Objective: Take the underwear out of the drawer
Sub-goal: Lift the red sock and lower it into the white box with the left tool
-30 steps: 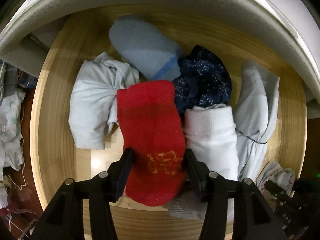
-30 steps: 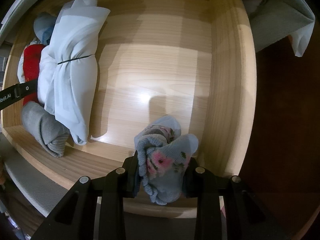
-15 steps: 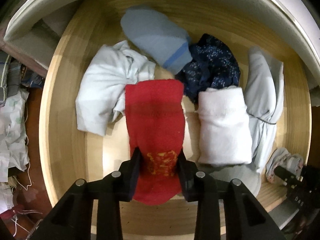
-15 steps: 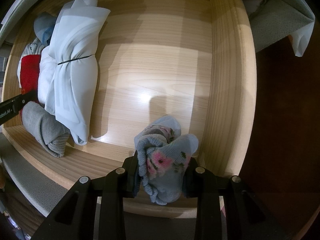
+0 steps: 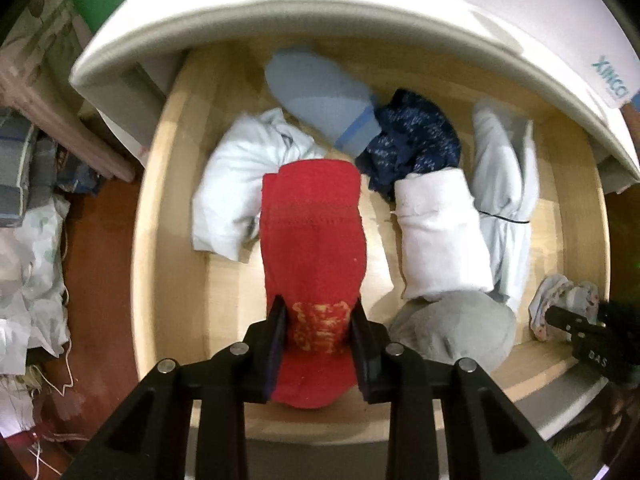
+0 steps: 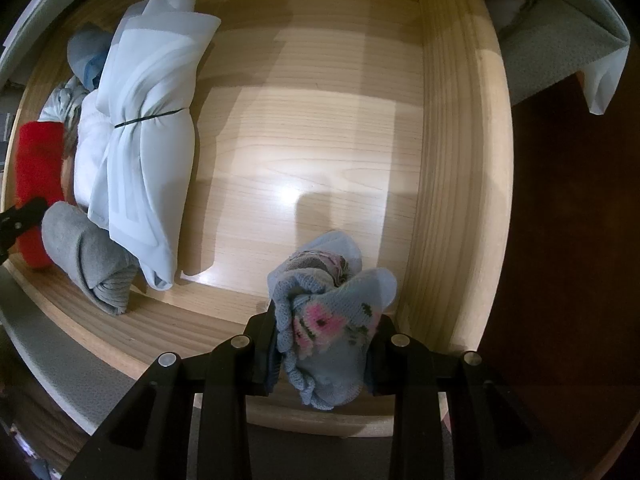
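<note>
Over the wooden drawer [image 5: 576,184], your left gripper [image 5: 319,344] is closing its jaws on the red sock [image 5: 314,240], your right gripper [image 6: 322,346] is clamping the floral sock [image 6: 332,320] near the drawer's front right corner.

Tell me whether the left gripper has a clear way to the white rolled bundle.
Probably not yet: the left gripper is closing on the red sock, so it is occupied. The white rolled bundle lies uncovered just beside it, nothing on top.
</note>
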Tool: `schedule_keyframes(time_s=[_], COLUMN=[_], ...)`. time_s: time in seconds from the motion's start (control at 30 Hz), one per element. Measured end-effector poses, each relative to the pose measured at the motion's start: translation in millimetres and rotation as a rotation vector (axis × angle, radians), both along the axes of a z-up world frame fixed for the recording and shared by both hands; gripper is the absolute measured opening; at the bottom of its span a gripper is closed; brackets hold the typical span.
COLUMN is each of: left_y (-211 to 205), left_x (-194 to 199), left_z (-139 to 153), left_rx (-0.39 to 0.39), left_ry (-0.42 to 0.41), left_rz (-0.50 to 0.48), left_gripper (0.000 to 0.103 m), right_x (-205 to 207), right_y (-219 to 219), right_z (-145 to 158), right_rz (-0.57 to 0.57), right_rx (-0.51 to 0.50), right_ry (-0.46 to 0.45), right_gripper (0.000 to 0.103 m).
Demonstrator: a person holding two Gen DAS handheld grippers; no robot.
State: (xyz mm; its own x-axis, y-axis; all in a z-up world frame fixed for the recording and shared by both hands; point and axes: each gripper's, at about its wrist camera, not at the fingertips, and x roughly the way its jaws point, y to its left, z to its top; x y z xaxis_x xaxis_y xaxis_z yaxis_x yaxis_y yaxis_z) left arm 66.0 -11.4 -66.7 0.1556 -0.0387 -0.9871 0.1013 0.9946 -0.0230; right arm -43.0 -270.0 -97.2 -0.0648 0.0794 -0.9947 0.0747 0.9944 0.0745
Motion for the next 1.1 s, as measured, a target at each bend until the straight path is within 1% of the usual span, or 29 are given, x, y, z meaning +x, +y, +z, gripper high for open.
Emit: schedule_keyframes(time_s=[0.1,0.13,0.2,0.3,0.47,0.57,0.73,0.9,1.1], left_y=[-3,-5,-2,0,1,3,2,-2,-1], left_x=[-6,0,-3,-9,-16,-21,-27,-26,-18], left_z=[13,15,23,43,62,82,123,166,224], left_rx=[-0.002,-0.004,-0.006,-0.003,-0.014,-0.021,-0.047,-0.034,-0.072], left_ry=[-0.022,-0.033,-0.044,-0.074,-0.123,-0.161,-0.233,-0.306,-0.412], left_rz=[-0.003,-0.004,-0.008,-0.016,-0.029,-0.04,-0.068,-0.09,-0.096], left_gripper=[0.029,0.029,0.029,0.029,0.029,0.029,0.029,0.029,0.029], right_x=[1,1,1,1,2,2,4,5,8], right_y=[-2,-2,-1,-1,-1,-1,0,1,0], right_z=[2,2,1,1,1,0,1,2,9], right_rz=[-0.002,-0.002,0.0,-0.003,-0.003,-0.003,-0.005,-0.01,-0.01], right_rx=[0.002,0.002,0.0,0.001,0.003,0.004,0.007,0.013,0.018], right_ry=[-0.001,-0.002,-0.001,-0.003,-0.004,-0.005,-0.007,-0.012,-0.015], right_gripper=[0.029,0.029,0.029,0.029,0.028,0.028,0.028,0.028,0.028])
